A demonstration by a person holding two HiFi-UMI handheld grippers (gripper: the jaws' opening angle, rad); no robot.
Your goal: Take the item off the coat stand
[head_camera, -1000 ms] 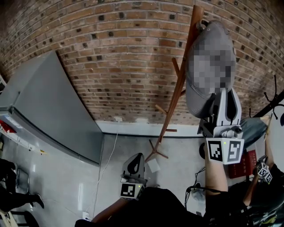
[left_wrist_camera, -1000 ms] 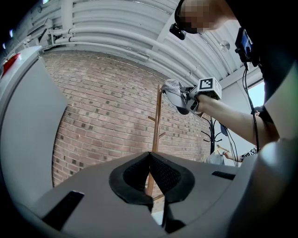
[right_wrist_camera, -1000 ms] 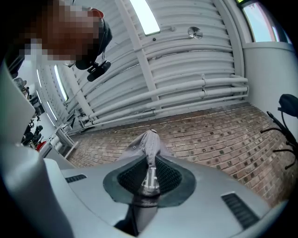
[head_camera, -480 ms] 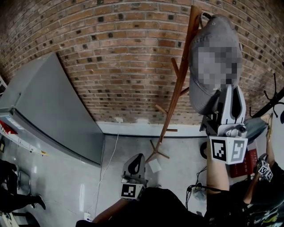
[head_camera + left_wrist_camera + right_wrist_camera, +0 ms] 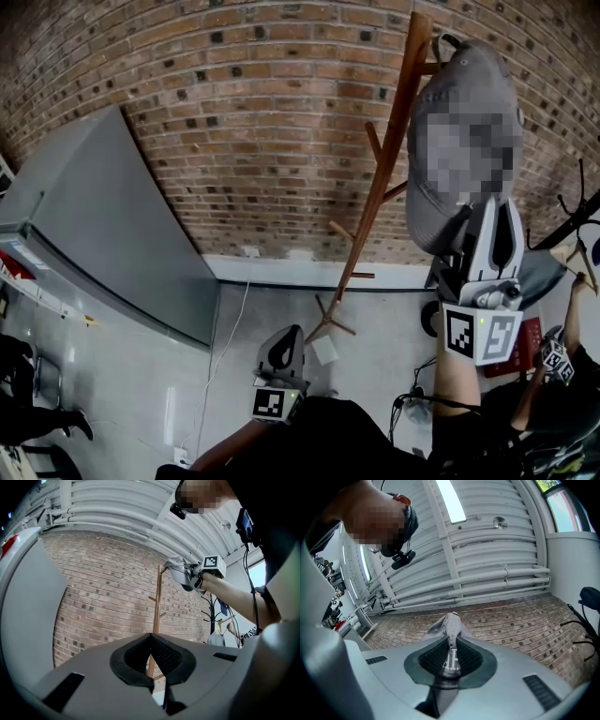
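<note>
A grey cap (image 5: pixel 462 84) hangs high at the top of the wooden coat stand (image 5: pixel 378 187), its back strap close against the top peg. My right gripper (image 5: pixel 485 239) reaches up from below and is shut on the cap's lower edge. In the right gripper view a fold of the grey cap (image 5: pixel 450 629) stands pinched between the pads of the right gripper (image 5: pixel 450 660). My left gripper (image 5: pixel 284 350) hangs low near my body, shut and empty. In the left gripper view its jaws (image 5: pixel 151 638) meet, with the coat stand (image 5: pixel 156 599), the cap (image 5: pixel 176 568) and the right gripper (image 5: pixel 197 572) beyond.
A brick wall (image 5: pixel 244 122) backs the stand. A tall grey cabinet (image 5: pixel 103 225) leans in at the left. A black coat rack (image 5: pixel 574 214) and another person's hand with a gripper (image 5: pixel 557 360) are at the right. A white cable (image 5: pixel 228 347) runs along the floor.
The right gripper and the cap in it have shifted to the right, away from the stand's pole. The left gripper has stayed where it was.
</note>
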